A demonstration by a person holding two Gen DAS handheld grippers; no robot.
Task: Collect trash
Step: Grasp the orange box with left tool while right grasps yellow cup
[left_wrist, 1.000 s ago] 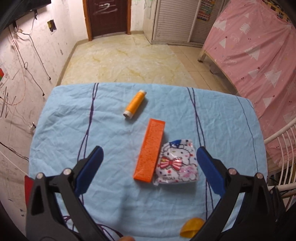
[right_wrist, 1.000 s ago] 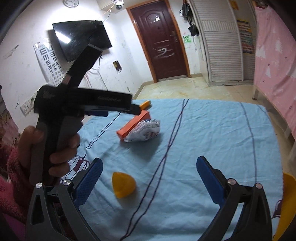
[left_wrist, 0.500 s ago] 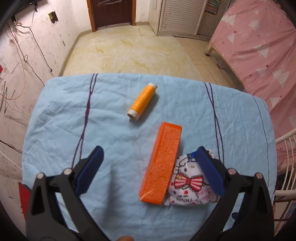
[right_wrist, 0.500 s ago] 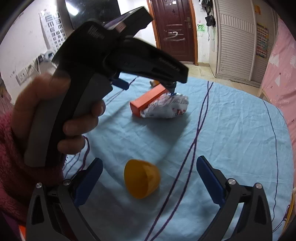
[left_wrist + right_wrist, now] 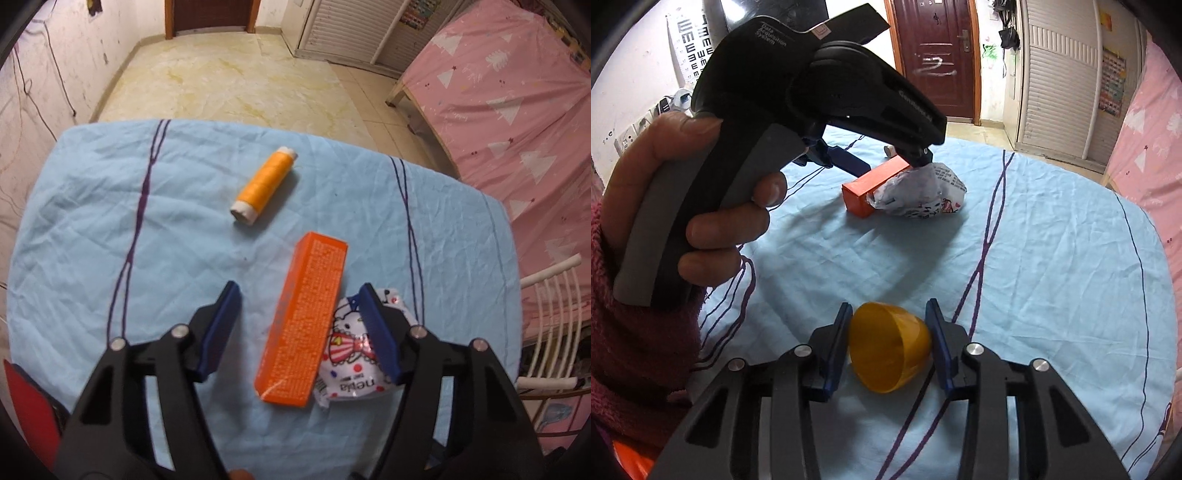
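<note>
An orange box (image 5: 308, 321) lies on the blue tablecloth (image 5: 110, 229), with a crumpled white cartoon wrapper (image 5: 351, 365) against its right side. My left gripper (image 5: 301, 332) is open, its jaws straddling the box, the right finger over the wrapper. In the right wrist view the box (image 5: 875, 184) and wrapper (image 5: 919, 195) lie mid-table under the left gripper's tip. My right gripper (image 5: 890, 345) has closed onto a yellow plastic half-shell (image 5: 888, 350); both pads touch its sides.
An orange thread spool (image 5: 264, 184) lies beyond the box. A pink-covered bed (image 5: 517, 110) stands to the right, a white wire rack (image 5: 554, 325) beside the table. A red object (image 5: 26, 417) sits at the lower left edge.
My left gripper moved forward over the box and wrapper and narrowed its jaws. My right gripper advanced to the yellow shell and closed on it.
</note>
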